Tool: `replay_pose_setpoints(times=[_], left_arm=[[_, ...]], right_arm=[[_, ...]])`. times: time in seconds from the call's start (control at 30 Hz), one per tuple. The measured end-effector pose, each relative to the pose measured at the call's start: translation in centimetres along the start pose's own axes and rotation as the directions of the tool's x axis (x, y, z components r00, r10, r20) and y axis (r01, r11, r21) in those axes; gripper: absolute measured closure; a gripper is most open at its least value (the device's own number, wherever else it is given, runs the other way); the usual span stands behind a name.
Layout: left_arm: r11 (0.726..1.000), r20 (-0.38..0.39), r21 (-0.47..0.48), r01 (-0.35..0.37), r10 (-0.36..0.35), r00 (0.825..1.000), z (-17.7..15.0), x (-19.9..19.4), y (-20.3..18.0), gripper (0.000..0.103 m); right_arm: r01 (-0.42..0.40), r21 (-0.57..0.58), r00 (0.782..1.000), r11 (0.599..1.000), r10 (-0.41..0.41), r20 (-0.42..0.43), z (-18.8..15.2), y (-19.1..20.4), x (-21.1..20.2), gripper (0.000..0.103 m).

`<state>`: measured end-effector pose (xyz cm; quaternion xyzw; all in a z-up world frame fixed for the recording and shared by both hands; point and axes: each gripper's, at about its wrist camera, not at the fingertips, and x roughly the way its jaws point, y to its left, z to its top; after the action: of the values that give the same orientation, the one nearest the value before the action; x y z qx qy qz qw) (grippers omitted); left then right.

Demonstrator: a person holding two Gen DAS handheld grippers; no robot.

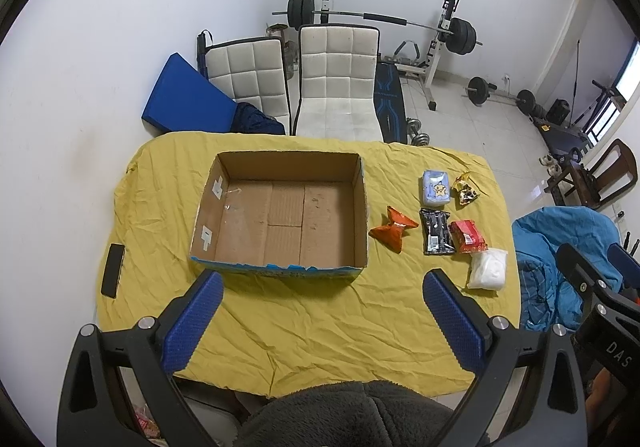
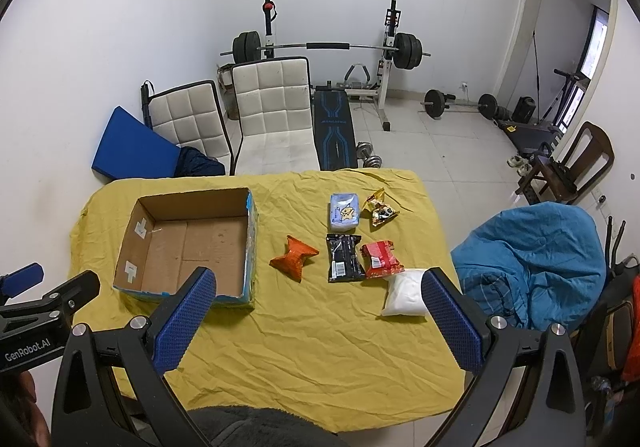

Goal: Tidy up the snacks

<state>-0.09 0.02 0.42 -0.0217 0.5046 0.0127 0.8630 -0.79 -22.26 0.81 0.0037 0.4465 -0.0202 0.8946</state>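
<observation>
An empty cardboard box (image 1: 280,221) (image 2: 188,247) sits on the yellow-covered table (image 1: 320,327) (image 2: 320,347). To its right lie several snacks: an orange packet (image 1: 393,230) (image 2: 294,257), a black packet (image 1: 437,232) (image 2: 344,257), a red packet (image 1: 467,236) (image 2: 380,260), a white bag (image 1: 487,269) (image 2: 404,293), a light blue pack (image 1: 436,188) (image 2: 344,212) and a yellow packet (image 1: 464,188) (image 2: 379,208). My left gripper (image 1: 320,289) hovers open above the table's near edge, in front of the box. My right gripper (image 2: 318,287) is open too, held high over the near side, empty.
A black phone (image 1: 113,270) lies at the table's left edge. Two white chairs (image 1: 336,79) stand behind the table, with a weight bench and barbell rack (image 2: 332,47) beyond. A blue-draped seat (image 2: 532,259) stands right of the table. A dark fleece sleeve (image 1: 348,415) fills the bottom.
</observation>
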Motion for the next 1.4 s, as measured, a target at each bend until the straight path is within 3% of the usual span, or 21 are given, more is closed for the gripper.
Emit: replay_pose_setpoints(times=[0.23,0.4,0.57,0.8,0.93,1.13,1.3,1.4], left_arm=[[1.0,-0.002,0.005,0.005,-0.005,1.0,0.0,0.2,-0.2,0.001],[0.999,-0.008,0.031,0.018,-0.018,1.0,1.4,2.4,-1.8,0.001],[0.996,-0.008,0.082,0.038,-0.038,0.999,3.9,6.3,-4.7,0.0],[0.988,-0.093,0.148,0.031,-0.017,0.995,6.7,15.2,-9.7,0.0],[0.981,-0.16,0.189,0.035,-0.005,0.987,7.3,20.4,-12.0,0.0],[0.966,-0.281,0.255,0.051,0.024,0.96,7.5,28.4,-15.1,0.0],[0.945,-0.388,0.322,0.056,0.078,0.918,6.8,35.4,-17.1,0.0],[0.932,-0.442,0.359,0.05,0.123,0.889,6.1,39.4,-18.0,0.0]], right_arm=[[-0.003,0.022,1.0,1.0,0.003,-0.011,0.1,-0.5,0.8,0.0],[0.047,0.096,0.998,0.994,-0.042,-0.05,1.2,-4.2,3.7,0.0],[0.134,0.159,0.987,0.978,-0.117,-0.112,2.3,-9.9,9.2,0.0],[0.192,0.163,0.953,0.968,-0.144,-0.267,2.3,-16.5,19.7,0.0],[0.226,0.158,0.919,0.961,-0.157,-0.361,0.7,-19.7,25.7,0.0],[0.252,0.14,0.846,0.957,-0.148,-0.512,-3.7,-23.0,34.7,0.0],[0.227,0.16,0.788,0.961,-0.085,-0.609,-7.8,-23.9,40.5,0.0],[0.21,0.175,0.77,0.962,-0.053,-0.635,-9.2,-23.9,42.6,0.0]])
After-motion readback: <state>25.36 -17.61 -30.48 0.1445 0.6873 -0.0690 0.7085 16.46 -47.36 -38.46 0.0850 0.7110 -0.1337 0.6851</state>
